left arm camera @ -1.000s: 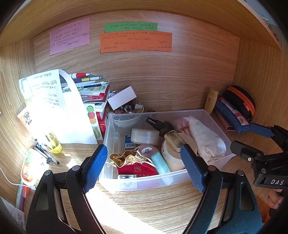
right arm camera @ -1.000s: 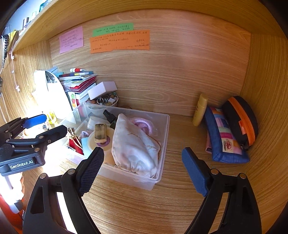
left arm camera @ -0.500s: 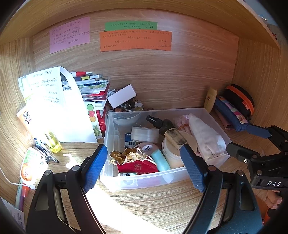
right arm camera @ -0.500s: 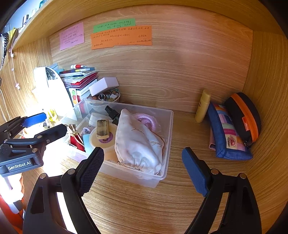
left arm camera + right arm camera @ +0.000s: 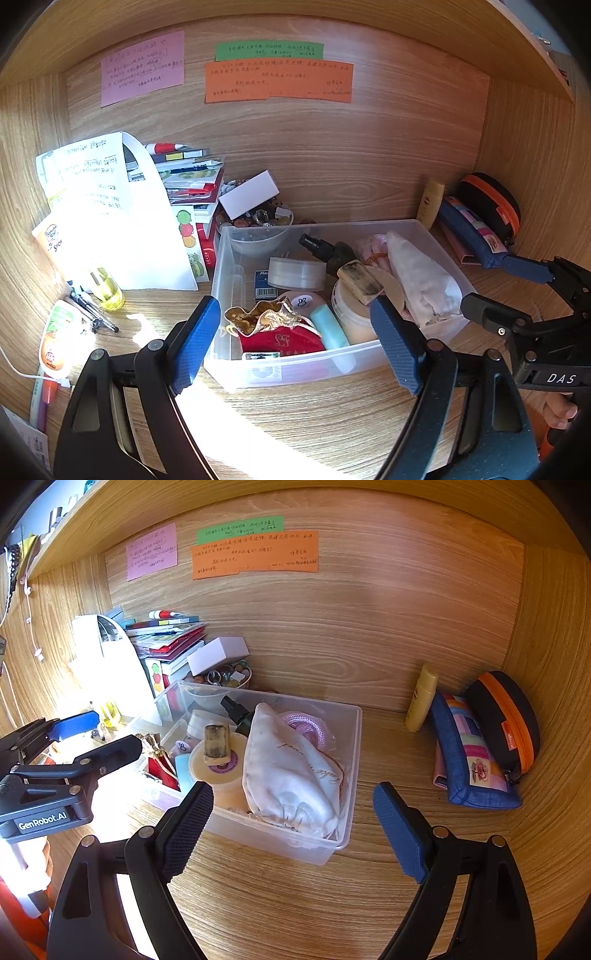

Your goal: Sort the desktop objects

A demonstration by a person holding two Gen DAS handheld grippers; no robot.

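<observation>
A clear plastic bin [image 5: 295, 365] [image 5: 347, 775] sits mid-desk. It holds a white cloth pouch [image 5: 421, 280] [image 5: 291, 771], a red and gold pouch [image 5: 280, 332], a cream jar [image 5: 221, 771], a dark spray bottle [image 5: 325, 249] and a teal tube [image 5: 328, 325]. My left gripper [image 5: 295, 343] is open and empty just in front of the bin. My right gripper [image 5: 291, 827] is open and empty near the bin's right front corner. Each gripper shows in the other's view.
A blue pencil case [image 5: 469, 757], a black and orange case [image 5: 506, 716] and a yellow tube [image 5: 421, 698] stand at the right wall. Books [image 5: 188, 173], a white paper bag [image 5: 110, 214], a bowl of trinkets [image 5: 258, 218], pens [image 5: 92, 310] and tubes lie left.
Both grippers have drawn slightly back and up from the bin, so it sits a little lower and farther in view. Both stay open.
</observation>
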